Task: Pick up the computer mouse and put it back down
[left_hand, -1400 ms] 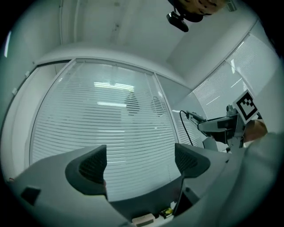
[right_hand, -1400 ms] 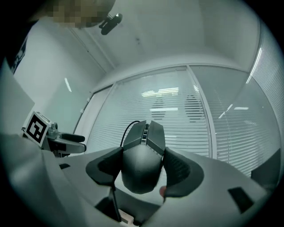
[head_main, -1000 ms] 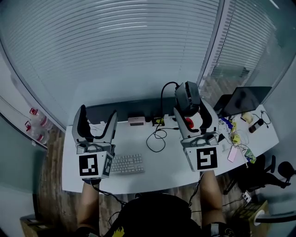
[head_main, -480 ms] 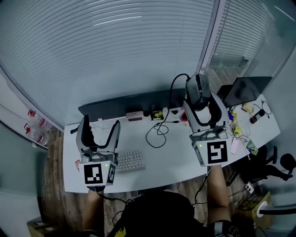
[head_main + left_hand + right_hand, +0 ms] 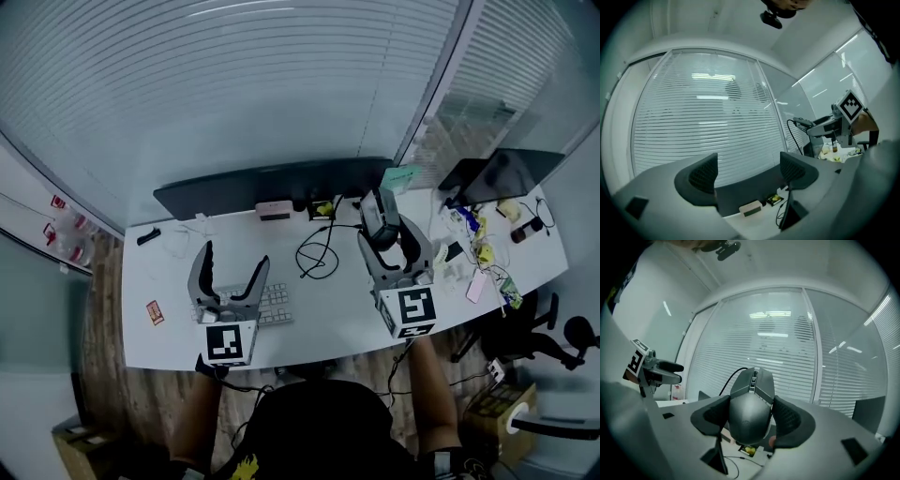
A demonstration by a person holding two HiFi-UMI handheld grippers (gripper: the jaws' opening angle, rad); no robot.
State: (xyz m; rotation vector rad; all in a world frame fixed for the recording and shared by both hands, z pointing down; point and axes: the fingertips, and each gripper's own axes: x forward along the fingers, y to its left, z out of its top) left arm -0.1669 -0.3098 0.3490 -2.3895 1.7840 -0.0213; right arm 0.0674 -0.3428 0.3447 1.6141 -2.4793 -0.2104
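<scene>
Cool, bluish, even light all round; shadows are faint. Bright streaks of glare lie across the white slatted window blinds (image 5: 712, 126). The dark grey glossy computer mouse (image 5: 749, 416) in my right grip shows a dull sheen. Fisheye bends edges; corners blacken.

The long white bench (image 5: 337, 305) runs from side to side. A pale keyboard (image 5: 277, 305) lies just right of the left claw (image 5: 234, 264), and a small red card (image 5: 155, 312) lies to that claw's left. Farther out, between the two claws, a black cable (image 5: 317, 255) coils. Beyond it a dark monitor (image 5: 262, 192) stands along the back edge, a small pinkish box (image 5: 274, 210) at its foot. Right of the right claw (image 5: 389, 239) sit a laptop (image 5: 497, 178) and mixed small clutter (image 5: 478, 253).
</scene>
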